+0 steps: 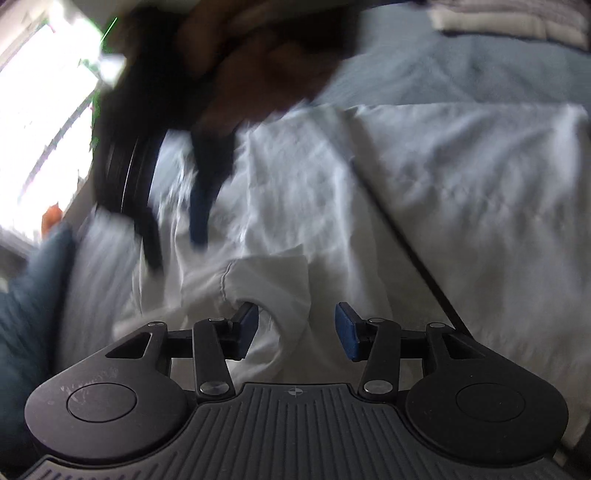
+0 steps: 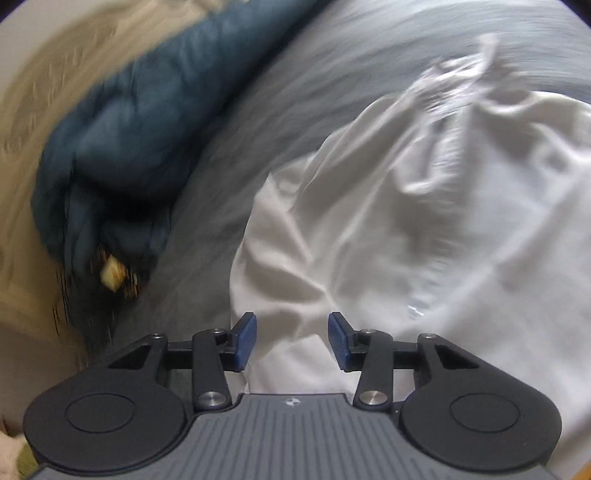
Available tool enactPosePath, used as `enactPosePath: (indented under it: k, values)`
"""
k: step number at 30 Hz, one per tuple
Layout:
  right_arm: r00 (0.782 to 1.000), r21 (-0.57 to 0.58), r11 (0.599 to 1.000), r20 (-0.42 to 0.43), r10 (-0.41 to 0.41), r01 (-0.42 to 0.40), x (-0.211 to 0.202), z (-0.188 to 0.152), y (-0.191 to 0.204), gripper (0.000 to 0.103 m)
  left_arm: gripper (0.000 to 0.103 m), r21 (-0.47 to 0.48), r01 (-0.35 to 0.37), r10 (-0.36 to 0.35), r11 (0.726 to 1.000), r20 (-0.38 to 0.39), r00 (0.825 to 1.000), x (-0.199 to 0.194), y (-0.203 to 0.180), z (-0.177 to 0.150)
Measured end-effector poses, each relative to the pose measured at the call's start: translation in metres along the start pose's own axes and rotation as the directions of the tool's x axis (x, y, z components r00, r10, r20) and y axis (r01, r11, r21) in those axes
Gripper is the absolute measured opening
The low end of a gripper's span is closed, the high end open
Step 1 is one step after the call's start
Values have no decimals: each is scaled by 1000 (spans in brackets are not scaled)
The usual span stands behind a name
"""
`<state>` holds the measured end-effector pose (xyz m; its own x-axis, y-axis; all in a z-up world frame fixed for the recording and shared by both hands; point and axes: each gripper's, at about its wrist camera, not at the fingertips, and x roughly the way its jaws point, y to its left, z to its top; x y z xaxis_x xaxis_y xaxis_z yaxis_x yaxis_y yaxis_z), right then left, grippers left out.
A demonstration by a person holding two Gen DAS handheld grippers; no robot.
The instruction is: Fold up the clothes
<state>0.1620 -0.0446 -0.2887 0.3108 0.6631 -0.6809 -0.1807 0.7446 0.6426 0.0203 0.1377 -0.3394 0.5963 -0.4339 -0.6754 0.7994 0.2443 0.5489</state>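
A rumpled white cotton garment is spread over a pale grey-blue bed cover. Its long axis cannot be told for certain through the blur, though in the left wrist view it is seen to run mostly across the frame, with a hemmed, tube-like end turned toward the camera. A dark straight line is seen running diagonally across the cloth.

The left claw is held released just over that hemmed end, its blue pads apart with cloth lying between them but not pinched. The right claw is likewise held open above the near edge of the same white garment, nothing being gripped. In the left wrist view the right claw is also seen, blurred, above the cloth, borne by a hand.

Beside the garment a bunched teal-blue cloth is lying on the bed cover. A folded pale stack is seen at the far edge. A bright window is seen to the left.
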Motion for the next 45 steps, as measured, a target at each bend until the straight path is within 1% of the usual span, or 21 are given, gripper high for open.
enactPosePath:
  k: [2, 4, 7, 10, 14, 18, 20, 22, 24, 25, 27, 28, 30, 32, 35, 36, 38, 39, 41, 43, 45]
  values:
    - [996, -65, 998, -91, -1, -5, 21, 10, 10, 45, 46, 68, -7, 5, 998, 35, 999, -2, -8, -1]
    - [986, -117, 993, -166, -2, -18, 24, 4, 16, 31, 46, 118, -19, 11, 993, 63, 998, -4, -14, -1]
    - [980, -190, 981, -200, 5, -44, -2, -19, 21, 27, 46, 160, -37, 24, 986, 84, 996, -8, -21, -2]
    - [976, -243, 970, -208, -60, 8, -40, -48, 17, 27, 46, 174, -50, 35, 983, 89, 995, -12, -24, -4]
    - [958, -227, 972, -256, -125, 66, -66, -86, 6, 27, 46, 139, -24, 18, 990, 46, 999, -13, -20, -8]
    - [931, -198, 973, -319, -178, 118, -72, -119, -4, 27, 46, 35, 7, -6, 999, -43, 999, -17, -5, -19]
    - [932, -159, 978, -315, -180, 135, -78, -126, -8, 28, 46, -77, 18, -27, 997, -112, 993, -16, 13, -24]
    - [940, -112, 983, -292, -175, 148, -88, -129, -12, 29, 46, -241, 18, -67, 970, -198, 978, -12, 37, -31]
    - [967, -43, 991, -216, -136, 130, -104, -121, -14, 30, 46, -414, -14, -110, 910, -275, 955, -12, 66, -44]
    - [979, -4, 994, -173, -112, 113, -109, -116, -16, 32, 46, -503, -35, -137, 863, -300, 944, -12, 81, -52]
    - [993, 65, 994, -92, -79, 85, -114, -107, -19, 32, 46, -662, -71, -191, 746, -315, 930, -9, 108, -61]
    - [994, 78, 992, -64, -92, 97, -112, -102, -20, 32, 46, -734, -75, -222, 675, -298, 929, -8, 121, -65]
    - [991, 56, 990, -40, -129, 131, -101, -96, -19, 32, 46, -846, -34, -288, 532, -218, 933, -5, 135, -68]
    - [989, 17, 990, -35, -143, 143, -88, -94, -16, 30, 46, -915, 32, -350, 401, -121, 929, -2, 137, -73]
    - [978, -110, 979, -99, -184, 173, -62, -103, -6, 29, 46, -966, 123, -436, 226, 12, 900, 10, 128, -72]
    - [969, -152, 971, -136, -205, 184, -54, -109, -3, 27, 46, -972, 145, -460, 183, 45, 887, 15, 124, -70]
    - [948, -218, 955, -199, -247, 203, -45, -119, 2, 27, 46, -980, 166, -504, 112, 88, 859, 28, 117, -70]
    - [945, -234, 951, -208, -252, 203, -47, -124, 4, 27, 46, -980, 164, -517, 108, 86, 852, 31, 113, -68]
    - [954, -200, 960, -188, -236, 198, -58, -122, 3, 27, 46, -982, 159, -544, 99, 80, 836, 37, 106, -65]
    - [969, -98, 977, -140, -203, 190, -72, -116, -7, 29, 46, -987, 141, -561, 76, 75, 824, 42, 103, -65]
    - [982, 20, 985, -93, -167, 169, -83, -111, -21, 30, 46, -990, 133, -560, 44, 85, 824, 44, 102, -67]
